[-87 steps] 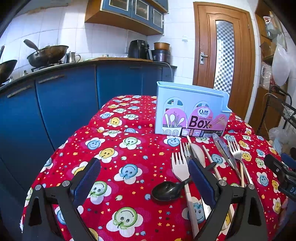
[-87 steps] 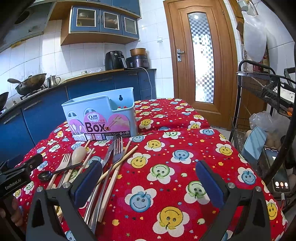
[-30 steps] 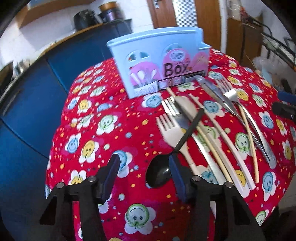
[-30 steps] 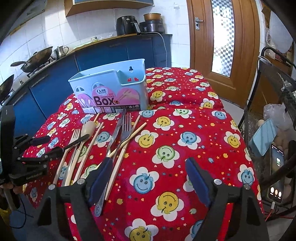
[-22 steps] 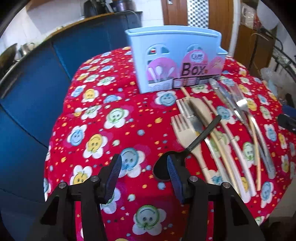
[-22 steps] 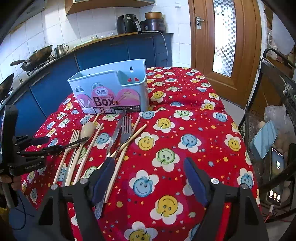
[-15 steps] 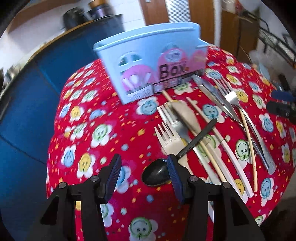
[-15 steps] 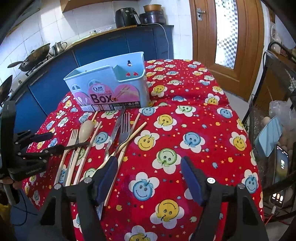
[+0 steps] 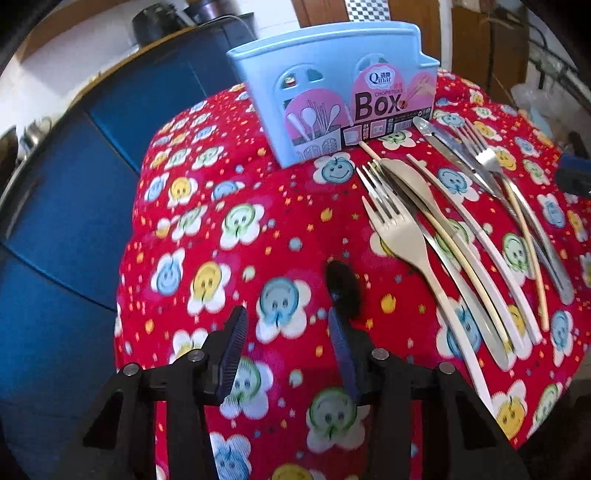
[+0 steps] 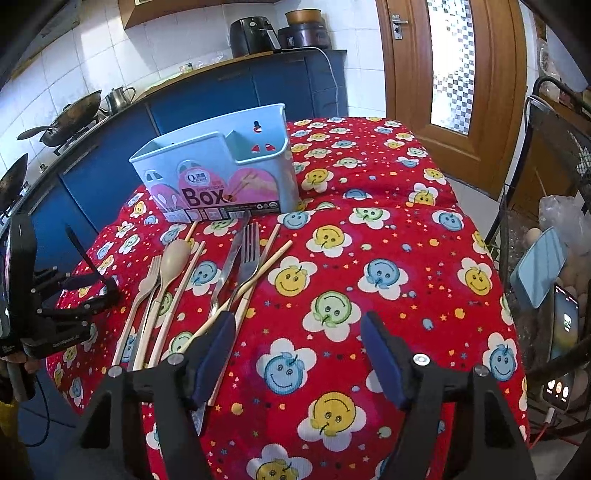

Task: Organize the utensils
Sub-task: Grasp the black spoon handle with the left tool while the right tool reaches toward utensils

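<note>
Black spoon [image 9: 341,284]: off the forks [image 9: 395,225] now, handle tipped up, near the table's [image 9: 221,221] front-left edge.
Left tongs [image 9: 288,317]: just been closing, half-wide; spoon against one finger [image 9: 341,343], no clamp seen.
Right tongs [image 10: 299,325]: wide, empty.
Blue box [image 9: 332,92]: back edge, awaiting spoon.

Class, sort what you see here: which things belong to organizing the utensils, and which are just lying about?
Belong:
black spoon, beige fork, beige spoon, steel fork, table knife, chopsticks, blue chopsticks box.

Lying about:
wok, kettle, air fryer, phone.
</note>
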Demonstrator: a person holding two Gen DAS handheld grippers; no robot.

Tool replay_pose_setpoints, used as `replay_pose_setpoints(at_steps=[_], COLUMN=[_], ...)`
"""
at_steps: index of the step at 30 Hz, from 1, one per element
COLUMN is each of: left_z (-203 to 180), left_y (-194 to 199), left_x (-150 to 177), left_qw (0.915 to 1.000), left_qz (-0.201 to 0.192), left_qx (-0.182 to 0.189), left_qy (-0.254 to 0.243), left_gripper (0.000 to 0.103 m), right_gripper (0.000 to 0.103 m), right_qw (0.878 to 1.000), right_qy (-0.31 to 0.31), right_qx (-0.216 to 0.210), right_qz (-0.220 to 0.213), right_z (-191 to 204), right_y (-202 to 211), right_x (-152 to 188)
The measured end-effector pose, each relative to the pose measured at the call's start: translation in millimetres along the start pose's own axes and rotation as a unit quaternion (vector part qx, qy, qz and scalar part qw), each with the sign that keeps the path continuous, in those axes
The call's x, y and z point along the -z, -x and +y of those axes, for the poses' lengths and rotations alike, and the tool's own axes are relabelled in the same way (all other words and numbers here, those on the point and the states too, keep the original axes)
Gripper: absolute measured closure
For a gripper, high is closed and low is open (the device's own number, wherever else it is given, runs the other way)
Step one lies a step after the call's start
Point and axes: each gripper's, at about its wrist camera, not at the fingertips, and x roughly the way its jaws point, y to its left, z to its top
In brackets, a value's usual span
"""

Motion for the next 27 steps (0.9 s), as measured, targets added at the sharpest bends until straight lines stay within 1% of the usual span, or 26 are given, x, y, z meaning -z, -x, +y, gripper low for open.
replay_pose_setpoints(at_steps=[3,7,9,12,13,14,16,17,20,23,27], left_z=[5,9,13,25,30,38,48,54,65,69,77], left_y=[5,10,9,4,2,-2,-8,-13,-24,-29,-34], left_x=[7,12,11,9,8,7,3,2,-4,-12,-17], left_qw=[0.9997,0.9982,0.9965,0.9916,0.9894,0.9854,0.9784,0.9733,0.9616,0.9578,0.9487], left_qz=[0.005,-0.004,-0.01,-0.015,-0.016,-0.018,-0.018,-0.018,-0.011,-0.005,0.002], left_qx=[0.018,0.041,0.053,0.071,0.075,0.079,0.091,0.101,0.117,0.116,0.122], left_qy=[0.014,0.044,0.064,0.107,0.124,0.15,0.184,0.205,0.248,0.263,0.292], left_gripper=[0.057,0.056,0.056,0.056,0.056,0.055,0.055,0.055,0.056,0.056,0.056], right_gripper=[0.03,0.03,0.03,0.03,0.03,0.03,0.03,0.03,0.03,0.03,0.03], right_qw=[1.0,1.0,1.0,1.0,1.0,1.0,1.0,1.0,1.0,1.0,1.0], right_qy=[0.002,0.006,0.008,0.008,0.008,0.007,0.004,0.003,0.002,0.006,0.007], right_qx=[-0.001,0.001,0.002,0.004,0.005,0.005,0.006,0.005,0.004,0.008,0.009], right_qz=[-0.003,-0.008,-0.008,-0.005,-0.004,-0.003,0.0,0.002,0.006,0.008,0.011], right_z=[1,2,3,2,1,0,-1,-1,-2,-3,-4], right_y=[2,5,5,3,2,1,-1,-2,-4,-5,-6], right_x=[0,1,0,-1,-1,-1,-2,-2,-3,-4,-7])
